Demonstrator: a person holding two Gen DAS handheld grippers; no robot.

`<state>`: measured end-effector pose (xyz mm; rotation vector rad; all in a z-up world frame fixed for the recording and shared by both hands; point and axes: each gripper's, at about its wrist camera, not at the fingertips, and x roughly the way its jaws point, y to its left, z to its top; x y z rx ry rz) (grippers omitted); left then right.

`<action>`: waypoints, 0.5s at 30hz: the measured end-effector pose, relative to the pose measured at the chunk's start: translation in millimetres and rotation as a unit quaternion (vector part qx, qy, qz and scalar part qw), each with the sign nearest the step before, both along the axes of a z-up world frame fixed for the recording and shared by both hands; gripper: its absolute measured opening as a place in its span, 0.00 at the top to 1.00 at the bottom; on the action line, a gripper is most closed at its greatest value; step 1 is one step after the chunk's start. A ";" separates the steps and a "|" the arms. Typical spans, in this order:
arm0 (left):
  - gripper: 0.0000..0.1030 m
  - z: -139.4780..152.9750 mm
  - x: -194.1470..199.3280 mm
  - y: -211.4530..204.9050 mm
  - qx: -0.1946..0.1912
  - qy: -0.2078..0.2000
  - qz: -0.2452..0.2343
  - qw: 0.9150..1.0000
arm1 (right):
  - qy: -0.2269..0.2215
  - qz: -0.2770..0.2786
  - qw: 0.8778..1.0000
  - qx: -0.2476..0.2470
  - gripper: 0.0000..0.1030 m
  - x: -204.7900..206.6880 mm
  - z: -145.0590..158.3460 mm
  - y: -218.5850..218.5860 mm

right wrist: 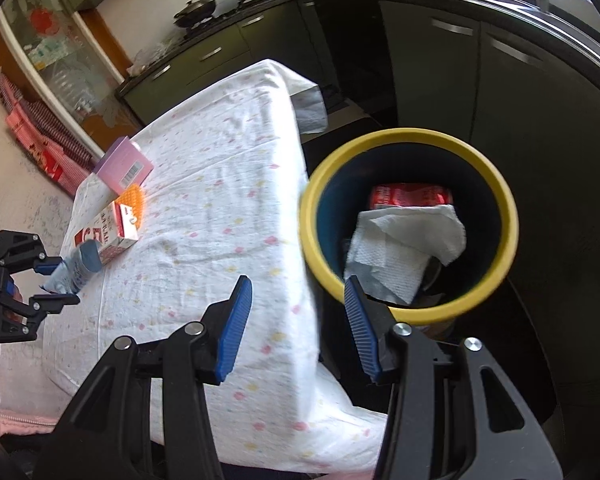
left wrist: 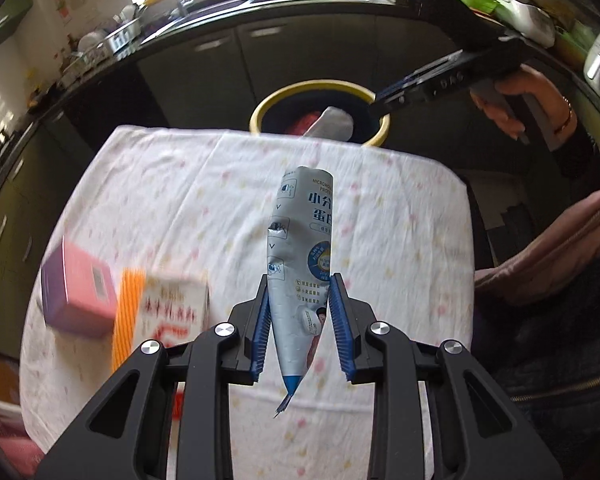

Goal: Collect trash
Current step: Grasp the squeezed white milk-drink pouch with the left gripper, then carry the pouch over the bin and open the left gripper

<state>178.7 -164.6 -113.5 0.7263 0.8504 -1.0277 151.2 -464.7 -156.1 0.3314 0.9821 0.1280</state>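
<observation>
My left gripper (left wrist: 299, 286) is shut on a crumpled silver-blue sachet wrapper (left wrist: 300, 264) and holds it above the table; it also shows in the right wrist view (right wrist: 74, 268). My right gripper (right wrist: 298, 288) is open and empty, above the rim of the yellow-rimmed dark bin (right wrist: 500, 184). The bin (left wrist: 268, 106) stands beyond the table's far edge and holds a white paper towel (right wrist: 404, 248) and a red can (right wrist: 412, 196). The right gripper (left wrist: 380, 102) reaches over the bin in the left wrist view.
The table wears a white dotted cloth (left wrist: 204, 200). A pink-purple box (left wrist: 80, 288) and a white-and-orange carton (left wrist: 160, 312) sit at its left; they also show as box (right wrist: 126, 166) and carton (right wrist: 112, 232). Dark kitchen cabinets (right wrist: 432, 60) stand behind.
</observation>
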 end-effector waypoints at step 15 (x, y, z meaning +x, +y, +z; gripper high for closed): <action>0.72 -4.8 34.9 -200.7 0.029 -0.017 -0.152 0.988 | 0.000 -0.108 0.994 0.032 0.55 -49.3 -25.5 -96.5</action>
